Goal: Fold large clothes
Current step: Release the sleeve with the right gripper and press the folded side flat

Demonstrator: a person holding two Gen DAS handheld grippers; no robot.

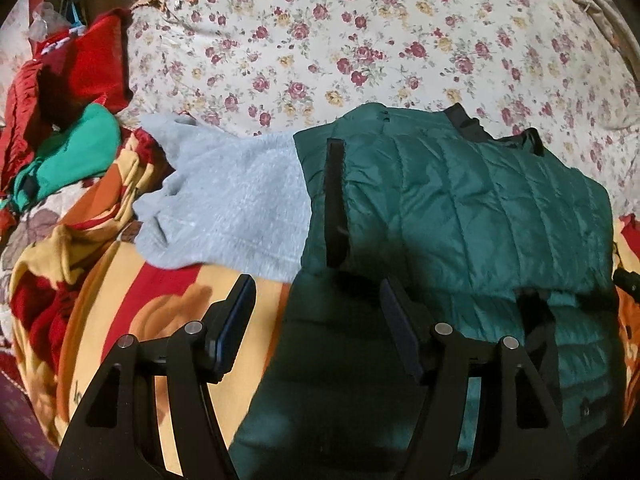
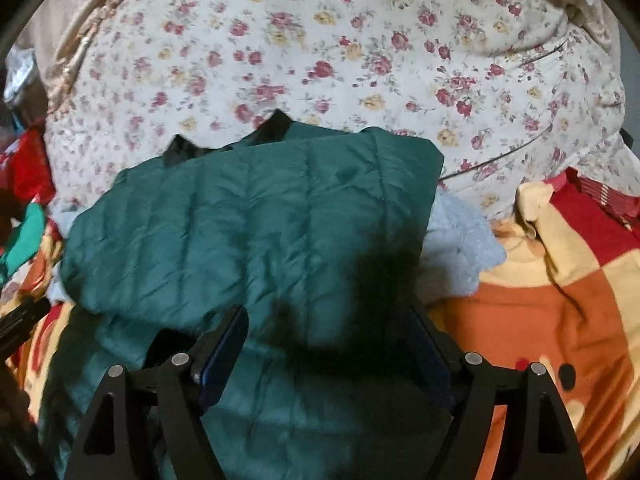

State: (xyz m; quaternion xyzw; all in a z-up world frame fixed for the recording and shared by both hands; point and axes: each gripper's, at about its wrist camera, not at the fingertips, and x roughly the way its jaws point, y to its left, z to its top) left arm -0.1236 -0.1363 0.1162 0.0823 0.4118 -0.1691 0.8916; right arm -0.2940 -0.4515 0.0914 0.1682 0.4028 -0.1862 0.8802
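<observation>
A dark green quilted jacket (image 1: 460, 208) lies folded on the bed, over a striped red and yellow blanket (image 1: 132, 304); a grey fleece garment (image 1: 232, 208) sticks out from under its left edge; the left hand-held gripper (image 1: 318, 322) hovers above the jacket's near edge, jaws apart, holding nothing; red clothes (image 1: 76, 68) are piled far left on the flowered sheet (image 1: 360, 40).

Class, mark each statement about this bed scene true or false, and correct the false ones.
1. The green quilted jacket lies folded over on itself. True.
2. A grey fleecy garment lies beside the jacket. True.
3. The left tongs clamp the jacket. False: they are open, holding nothing.
4. The floral sheet is plain blue. False: it is white with red and yellow roses.
5. The right tongs are open above the jacket. True.
</observation>
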